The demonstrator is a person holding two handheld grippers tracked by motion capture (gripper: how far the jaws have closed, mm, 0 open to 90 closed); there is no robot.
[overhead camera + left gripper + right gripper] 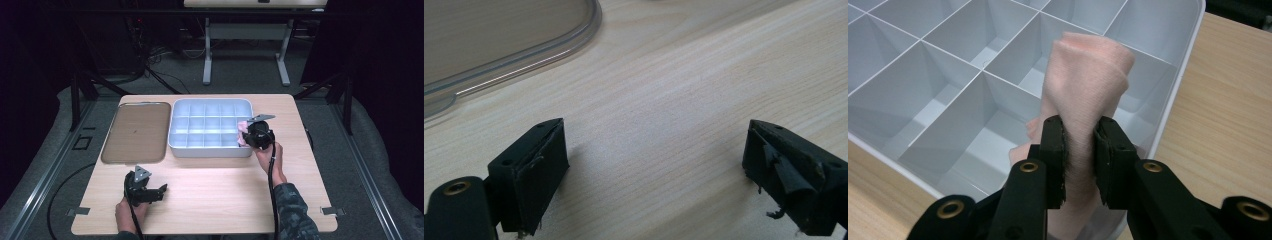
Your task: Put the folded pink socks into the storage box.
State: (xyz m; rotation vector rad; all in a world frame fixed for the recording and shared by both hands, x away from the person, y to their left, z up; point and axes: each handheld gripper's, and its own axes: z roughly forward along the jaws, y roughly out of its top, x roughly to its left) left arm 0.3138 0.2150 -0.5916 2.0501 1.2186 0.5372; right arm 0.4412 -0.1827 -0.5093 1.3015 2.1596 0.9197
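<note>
Nearest the person, at the table's near-left corner, the left gripper rests low over bare wood with its jaws spread wide and nothing between them; in the left gripper view only wood grain lies between the two black pads.

Farther in, the right gripper is the one at work. Its jaws are pinched narrow on a soft, pale pink rolled cloth, whose long axis runs straight out past the jaw tips. The cloth hangs over the near-right corner of the white plastic compartment tray, above the cells by the tray's right wall, apparently not yet set into one.

Left of that tray lies a flat, clear brownish plastic lid.

No brand, label or writing can be read anywhere.
</note>
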